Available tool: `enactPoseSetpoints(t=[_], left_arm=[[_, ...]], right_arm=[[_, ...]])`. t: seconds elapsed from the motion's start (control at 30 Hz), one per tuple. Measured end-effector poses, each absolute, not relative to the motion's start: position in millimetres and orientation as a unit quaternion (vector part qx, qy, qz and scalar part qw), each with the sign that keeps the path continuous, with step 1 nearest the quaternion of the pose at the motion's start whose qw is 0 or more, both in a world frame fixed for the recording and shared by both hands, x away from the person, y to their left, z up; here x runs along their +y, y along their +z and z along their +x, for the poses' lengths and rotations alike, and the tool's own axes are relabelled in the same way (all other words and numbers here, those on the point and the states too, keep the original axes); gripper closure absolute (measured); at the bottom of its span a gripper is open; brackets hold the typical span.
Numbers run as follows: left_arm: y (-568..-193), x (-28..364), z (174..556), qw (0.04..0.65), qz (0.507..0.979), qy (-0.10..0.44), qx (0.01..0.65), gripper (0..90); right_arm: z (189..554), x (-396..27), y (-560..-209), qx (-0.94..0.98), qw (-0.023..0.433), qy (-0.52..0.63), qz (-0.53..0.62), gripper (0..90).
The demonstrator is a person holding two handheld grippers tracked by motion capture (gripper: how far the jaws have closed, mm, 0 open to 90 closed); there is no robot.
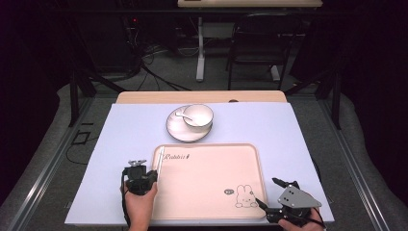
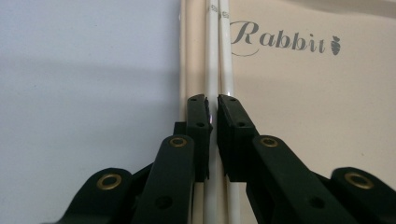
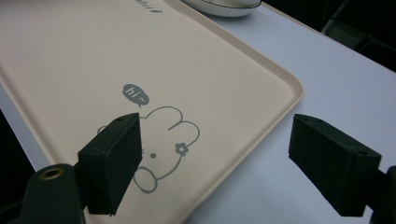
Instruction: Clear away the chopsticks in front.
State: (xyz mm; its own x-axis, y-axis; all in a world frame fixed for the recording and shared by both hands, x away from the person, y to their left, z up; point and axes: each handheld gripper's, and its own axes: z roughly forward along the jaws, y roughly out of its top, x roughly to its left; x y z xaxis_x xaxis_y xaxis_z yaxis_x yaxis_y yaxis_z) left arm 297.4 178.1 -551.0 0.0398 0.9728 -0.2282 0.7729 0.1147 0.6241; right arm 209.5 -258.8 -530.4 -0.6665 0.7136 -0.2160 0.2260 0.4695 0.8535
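Left gripper view: left tool (image 2: 214,99) pinches chopsticks (image 2: 218,56) on tray (image 2: 303,116); right tool (image 3: 215,154) spread.

Overhead light falls bright and even on the pale table cover (image 1: 134,125), while the room behind sinks into darkness. The left gripper (image 2: 212,100) casts a soft shadow leftward. Both gripper views blur slightly near their jaws.

The high view looks forward and down over the whole table, while the left gripper view sits close above the tray's (image 2: 299,107) left rim and the right gripper view near its corner (image 3: 294,88).
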Motion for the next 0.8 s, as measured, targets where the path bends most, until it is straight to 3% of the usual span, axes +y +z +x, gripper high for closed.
enactPoseSetpoints(t=[0.8], left_arm=[[-549.7,179.4,296.1,0.341,0.640,0.131,0.676,78.5]], right_arm=[[209.4,-258.2,-530.6,0.808,0.286,0.425,0.292,17.0]])
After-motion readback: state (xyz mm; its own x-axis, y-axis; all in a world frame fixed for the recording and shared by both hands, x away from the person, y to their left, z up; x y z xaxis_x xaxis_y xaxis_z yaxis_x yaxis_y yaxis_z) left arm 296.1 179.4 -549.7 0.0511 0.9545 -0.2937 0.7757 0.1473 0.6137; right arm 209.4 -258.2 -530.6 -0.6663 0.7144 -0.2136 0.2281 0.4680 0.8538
